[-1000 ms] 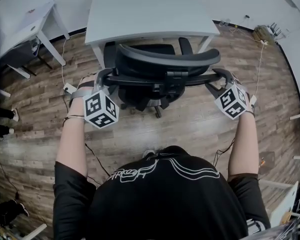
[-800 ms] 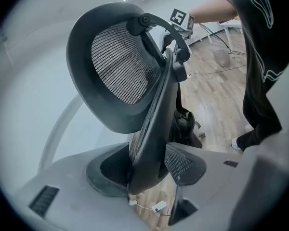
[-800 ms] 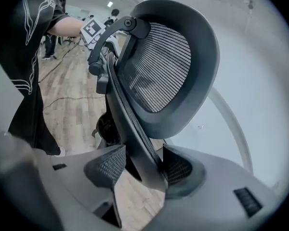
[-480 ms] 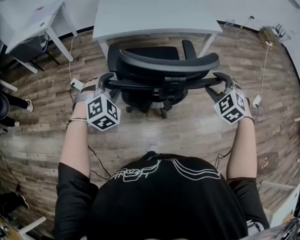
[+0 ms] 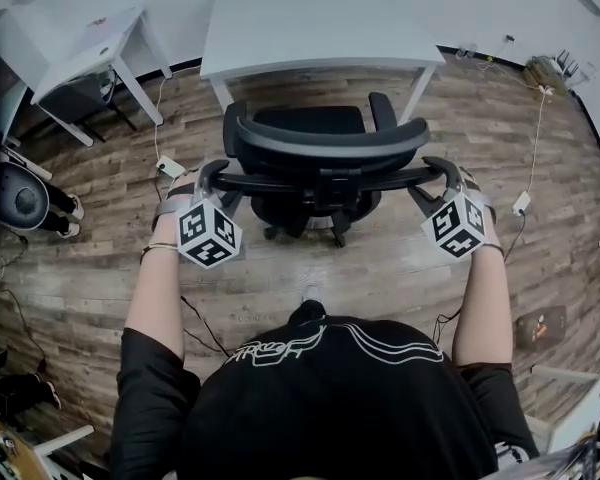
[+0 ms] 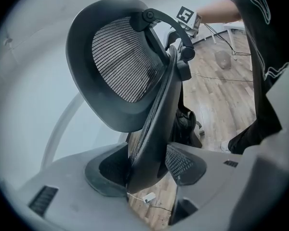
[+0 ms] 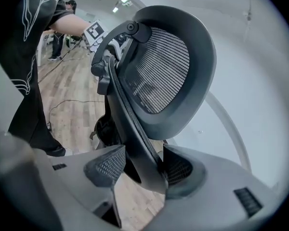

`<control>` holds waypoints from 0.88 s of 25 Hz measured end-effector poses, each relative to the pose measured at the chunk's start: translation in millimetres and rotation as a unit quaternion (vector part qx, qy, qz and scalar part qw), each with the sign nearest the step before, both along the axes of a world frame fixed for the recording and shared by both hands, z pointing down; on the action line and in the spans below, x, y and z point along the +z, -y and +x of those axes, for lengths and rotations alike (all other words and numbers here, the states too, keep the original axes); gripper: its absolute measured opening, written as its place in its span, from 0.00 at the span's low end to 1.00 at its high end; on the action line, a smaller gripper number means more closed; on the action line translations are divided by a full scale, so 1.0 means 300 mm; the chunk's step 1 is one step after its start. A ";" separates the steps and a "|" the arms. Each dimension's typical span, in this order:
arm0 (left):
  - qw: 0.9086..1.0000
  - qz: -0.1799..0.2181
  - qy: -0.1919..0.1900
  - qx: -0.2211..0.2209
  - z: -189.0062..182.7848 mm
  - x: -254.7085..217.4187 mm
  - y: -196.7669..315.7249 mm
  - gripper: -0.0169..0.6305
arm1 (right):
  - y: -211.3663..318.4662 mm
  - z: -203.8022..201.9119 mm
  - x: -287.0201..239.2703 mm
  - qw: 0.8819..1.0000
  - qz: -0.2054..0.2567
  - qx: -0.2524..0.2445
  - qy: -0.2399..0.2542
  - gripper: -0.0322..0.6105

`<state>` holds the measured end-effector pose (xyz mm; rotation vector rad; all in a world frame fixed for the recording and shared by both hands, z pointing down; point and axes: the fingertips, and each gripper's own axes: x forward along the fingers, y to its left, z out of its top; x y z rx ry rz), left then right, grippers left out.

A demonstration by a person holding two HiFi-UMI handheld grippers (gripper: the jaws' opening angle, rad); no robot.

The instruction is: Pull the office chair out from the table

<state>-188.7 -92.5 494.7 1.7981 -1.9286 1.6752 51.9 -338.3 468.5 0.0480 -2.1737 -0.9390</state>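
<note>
- Two bare forearms reach straight ahead, roughly parallel. Each hand carries a gripper tipped forward and downward.
- The left gripper (image 5: 211,172) has its marker cube (image 5: 208,234) behind the fingers, over the wrist. Its fingertips sit at the left end of the office chair's (image 5: 310,118) backrest (image 5: 320,180).
- Seen along those fingers, the backrest's dark edge stands tilted between the two mesh pads (image 6: 184,163). The pads close against either side of it, so the jaws grip the frame while standing fairly wide.
- The right gripper (image 5: 436,171) mirrors this at the backrest's right end, its cube likewise behind the fingers.
- In the right gripper view the same thin edge runs up between its pads (image 7: 107,166), which press on it from both sides. This grasp is also clenched on the frame, not released.
- The oval mesh headrest (image 7: 161,71) rises above and beyond both sets of fingertips.
- The chair's seat lies just beyond the fingers, between the two grippers, near the near edge of the table (image 5: 320,18). The tabletop stretches farther beyond.
- The wooden floor (image 5: 380,258) shows below the fingers.
</note>
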 end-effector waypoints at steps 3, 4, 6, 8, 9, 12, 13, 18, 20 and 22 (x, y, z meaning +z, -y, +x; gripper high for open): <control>1.000 0.003 0.002 -0.004 0.023 0.004 -0.041 0.36 | -0.043 0.024 0.002 1.000 0.003 -0.002 0.007 0.44; 1.000 0.006 0.002 -0.003 0.032 0.003 -0.053 0.36 | -0.056 0.033 0.002 1.000 0.003 -0.002 0.009 0.44; 1.000 0.013 -0.001 0.004 0.058 0.003 -0.080 0.36 | -0.081 0.057 0.003 1.000 0.004 -0.001 0.016 0.45; 1.000 0.020 -0.006 0.009 0.090 0.012 -0.112 0.37 | -0.114 0.089 0.012 1.000 0.009 -0.001 0.030 0.45; 1.000 0.021 -0.007 0.008 0.105 0.019 -0.128 0.37 | -0.130 0.106 0.019 0.999 0.013 -0.001 0.036 0.46; 0.999 0.030 -0.032 -0.010 0.133 0.027 -0.166 0.40 | -0.167 0.145 0.023 0.999 0.028 0.009 0.046 0.47; 0.998 0.041 -0.049 -0.022 0.137 0.024 -0.176 0.42 | -0.176 0.157 0.017 0.998 0.032 0.017 0.051 0.47; 0.986 0.114 -0.102 -0.070 0.173 -0.004 -0.250 0.49 | -0.239 0.239 -0.038 0.990 0.009 0.060 0.124 0.48; 0.980 0.141 -0.117 -0.081 0.202 -0.024 -0.285 0.49 | -0.282 0.285 -0.071 0.985 -0.016 0.073 0.155 0.48; 0.970 0.173 -0.140 -0.097 0.222 -0.063 -0.322 0.49 | -0.343 0.311 -0.110 0.980 -0.051 0.071 0.176 0.48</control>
